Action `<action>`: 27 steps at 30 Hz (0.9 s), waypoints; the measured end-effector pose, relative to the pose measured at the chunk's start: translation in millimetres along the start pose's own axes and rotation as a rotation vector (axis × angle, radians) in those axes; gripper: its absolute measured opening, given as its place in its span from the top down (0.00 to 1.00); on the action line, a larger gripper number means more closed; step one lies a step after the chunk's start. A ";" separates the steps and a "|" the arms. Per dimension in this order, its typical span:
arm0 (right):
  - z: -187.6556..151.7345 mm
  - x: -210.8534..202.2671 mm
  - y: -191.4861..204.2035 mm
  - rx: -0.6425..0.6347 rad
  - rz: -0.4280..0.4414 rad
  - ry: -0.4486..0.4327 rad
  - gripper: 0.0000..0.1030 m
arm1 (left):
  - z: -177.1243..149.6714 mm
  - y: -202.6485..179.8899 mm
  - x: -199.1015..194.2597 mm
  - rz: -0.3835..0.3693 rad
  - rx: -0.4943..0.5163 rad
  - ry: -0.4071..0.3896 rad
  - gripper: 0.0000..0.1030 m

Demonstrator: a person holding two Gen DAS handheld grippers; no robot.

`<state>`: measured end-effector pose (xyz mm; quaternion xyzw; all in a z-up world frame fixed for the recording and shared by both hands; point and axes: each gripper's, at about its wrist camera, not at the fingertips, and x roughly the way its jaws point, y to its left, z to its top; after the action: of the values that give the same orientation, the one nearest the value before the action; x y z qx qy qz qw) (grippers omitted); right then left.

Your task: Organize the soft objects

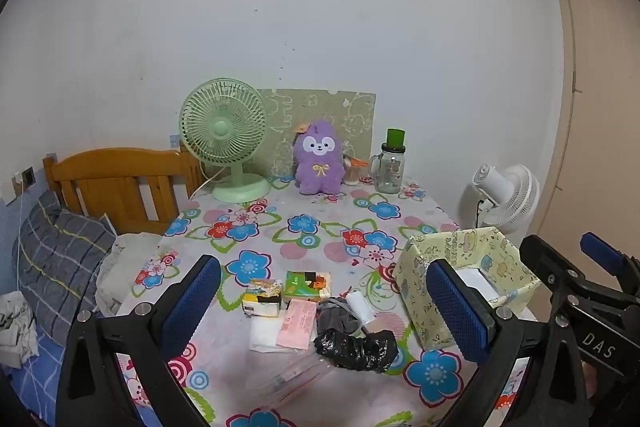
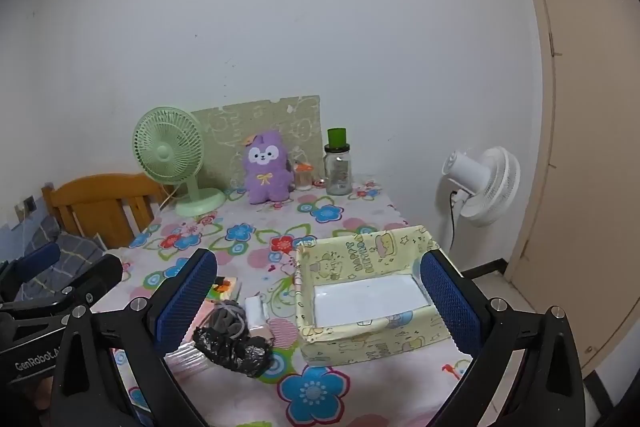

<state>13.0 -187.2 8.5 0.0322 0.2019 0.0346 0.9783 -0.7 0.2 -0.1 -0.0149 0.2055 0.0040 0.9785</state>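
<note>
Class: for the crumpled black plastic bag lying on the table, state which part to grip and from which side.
Grip the black plastic bag across its narrow middle, from above: it lies flat and elongated beside the yellow box, with bare tablecloth along both long sides.

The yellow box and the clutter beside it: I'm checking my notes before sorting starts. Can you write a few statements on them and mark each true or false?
1. The yellow box already holds the black crumpled bag. False: the black crumpled bag lies on the tablecloth beside the box, and only the box's white bottom shows.
2. Both grippers are open and hold nothing. True: the left gripper and the right gripper have jaws spread wide.
3. The purple plush stands at the far end of the table, beside the green fan. True.
4. The glass jar lies on its side. False: it stands upright.
</note>
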 end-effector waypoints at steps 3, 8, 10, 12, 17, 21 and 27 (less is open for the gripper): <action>-0.4 0.1 3.3 -0.051 -0.025 0.002 0.00 | -0.6 -1.0 -0.3 0.004 -0.005 0.014 0.00; -0.1 -1.6 6.1 -0.072 -0.023 -0.018 0.00 | 12.1 4.4 5.5 0.026 -0.003 0.037 0.00; -0.4 3.1 5.3 -0.067 -0.027 -0.011 0.00 | 15.2 8.6 3.2 0.020 -0.012 0.041 0.00; -0.7 6.5 4.1 -0.064 -0.026 -0.010 0.00 | 8.5 6.1 3.1 0.022 -0.014 0.034 0.00; -2.7 0.6 6.5 -0.066 -0.027 -0.011 0.00 | 4.2 5.5 2.3 0.023 -0.019 0.030 0.00; -3.1 2.2 6.4 -0.065 -0.029 -0.009 0.00 | 1.6 3.7 8.9 0.033 -0.018 0.033 0.00; -3.2 2.1 6.0 -0.062 -0.026 -0.012 0.00 | 0.6 2.6 12.6 0.028 -0.017 0.031 0.00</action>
<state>13.4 -180.9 5.3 -0.0004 0.1952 0.0279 0.9804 11.1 2.9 -4.7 -0.0206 0.2210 0.0195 0.9749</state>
